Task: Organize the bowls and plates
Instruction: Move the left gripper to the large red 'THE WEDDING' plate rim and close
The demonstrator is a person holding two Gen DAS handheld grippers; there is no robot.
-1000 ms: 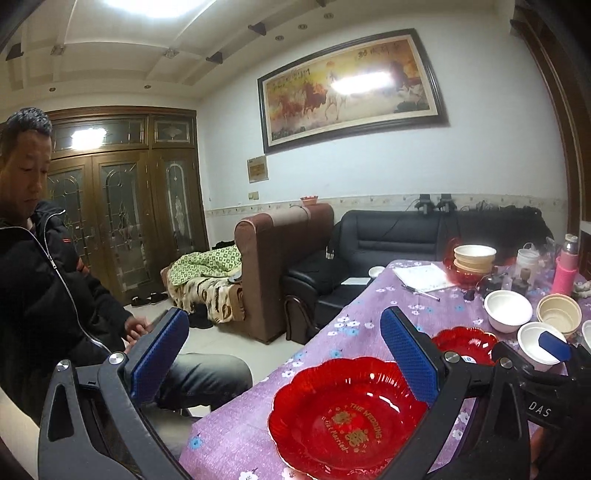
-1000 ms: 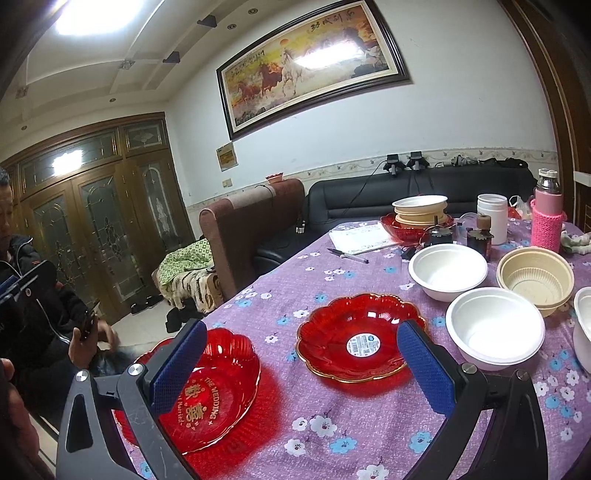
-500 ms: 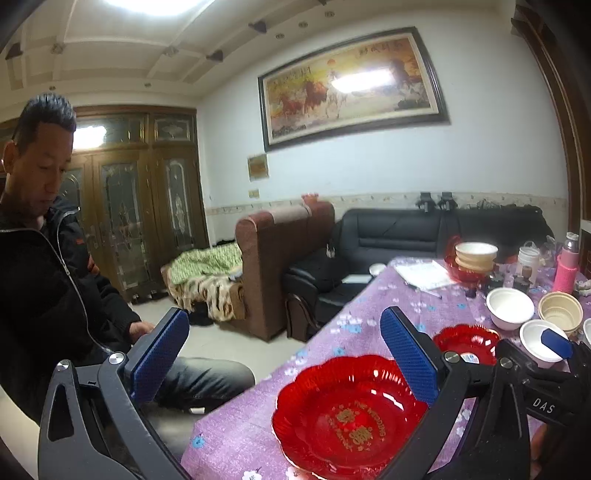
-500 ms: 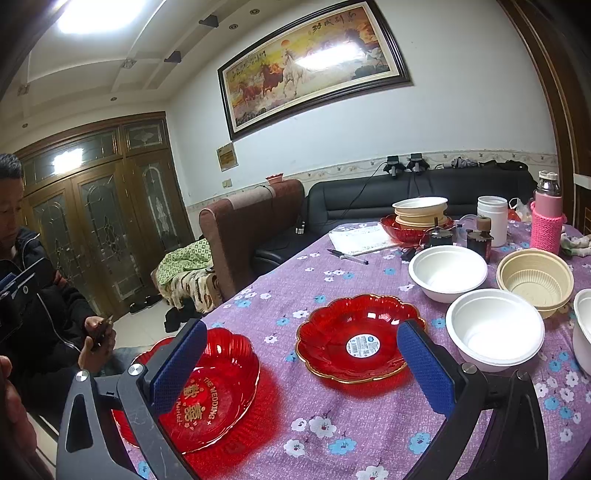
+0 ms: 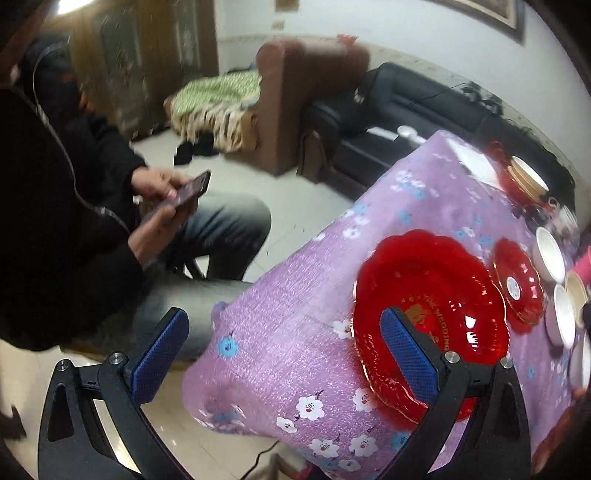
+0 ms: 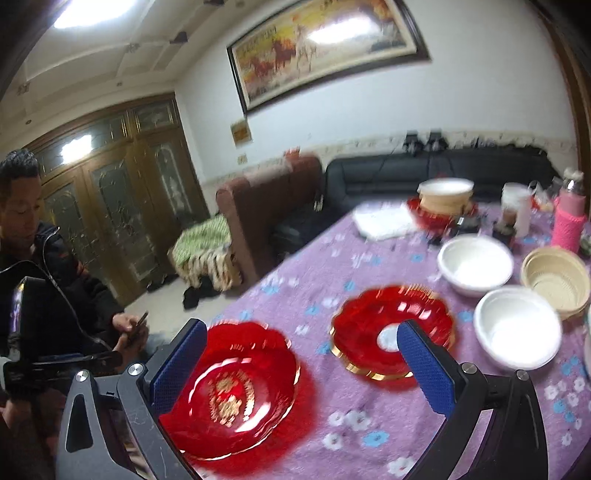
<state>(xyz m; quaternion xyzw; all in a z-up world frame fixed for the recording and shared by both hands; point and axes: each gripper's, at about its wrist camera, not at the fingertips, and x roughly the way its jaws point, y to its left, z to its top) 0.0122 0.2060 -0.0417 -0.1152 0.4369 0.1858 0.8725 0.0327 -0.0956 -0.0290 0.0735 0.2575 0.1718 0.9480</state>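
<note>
Both grippers gape, holding nothing — the left gripper [image 5: 282, 354] and the right gripper [image 6: 301, 363] hover over the near table [image 6: 369, 424]. The large red plate [image 6: 236, 387] lies nearest, the smaller red plate [image 6: 391, 332] beyond, white bowls [image 6: 517, 328] right. A finished stack [image 6: 445, 197] sits far — most sorting remains.

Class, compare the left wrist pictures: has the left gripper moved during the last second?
Yes. The left gripper has tipped downward: the wall painting has slid to the view's top edge, and the large red plate sits higher.
</note>
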